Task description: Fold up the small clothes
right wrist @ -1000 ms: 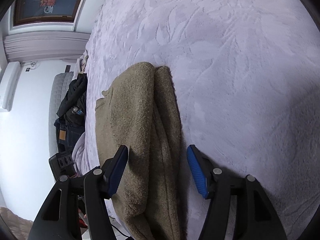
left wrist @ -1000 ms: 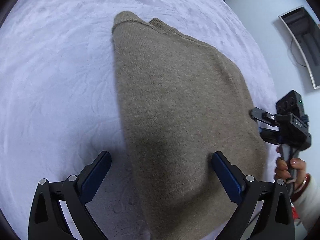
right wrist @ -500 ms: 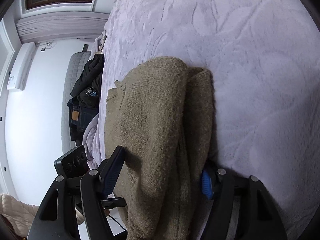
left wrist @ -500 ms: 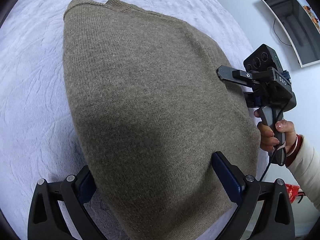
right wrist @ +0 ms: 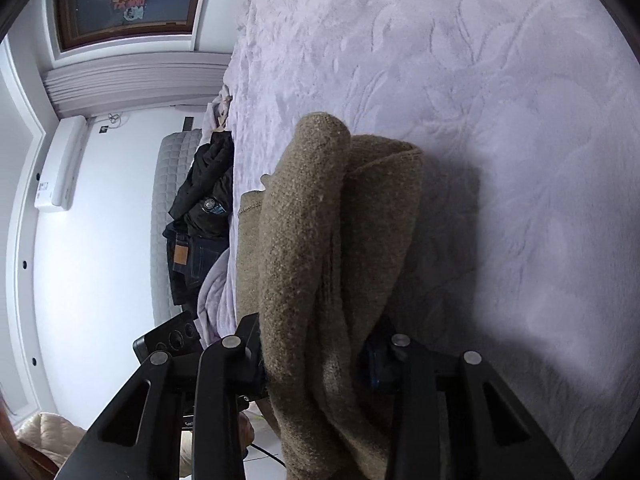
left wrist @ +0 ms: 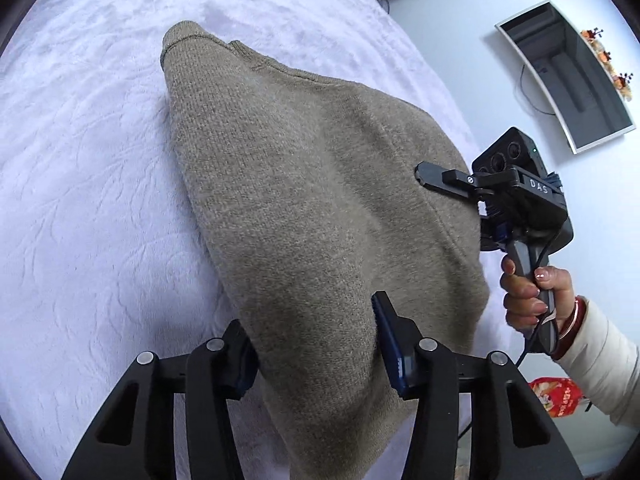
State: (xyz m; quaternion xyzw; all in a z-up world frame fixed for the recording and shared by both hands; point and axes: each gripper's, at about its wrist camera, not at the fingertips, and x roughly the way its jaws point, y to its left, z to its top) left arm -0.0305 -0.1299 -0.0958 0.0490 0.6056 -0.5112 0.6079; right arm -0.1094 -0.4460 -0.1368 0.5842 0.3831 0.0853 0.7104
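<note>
A taupe knitted sweater [left wrist: 300, 184] lies folded lengthwise on a lilac bedspread [left wrist: 80, 160]. My left gripper [left wrist: 316, 352] has the sweater's near end bunched between its blue pads. Its jaws are closing and the cloth rises tent-like from the bed. In the right wrist view my right gripper [right wrist: 316, 360] holds the doubled side edge of the sweater [right wrist: 304, 216], jaws closing, pads pressed into the thick folds. From the left wrist view its upper finger [left wrist: 440, 178] lies on top of the sweater's right edge; the lower one is hidden beneath.
A person's hand [left wrist: 528, 284] in a white sleeve grips the right handle off the bed's edge. A wall-mounted screen [left wrist: 568, 76] hangs beyond. Dark clothes [right wrist: 208, 208] are piled at the far side of the bedspread [right wrist: 520, 120], by a grey quilted headboard [right wrist: 172, 200].
Both pairs of jaws have narrowed from wide open onto the sweater. The cloth has bunched and lifted off the bed at both grips. The right gripper slid further over the edge.
</note>
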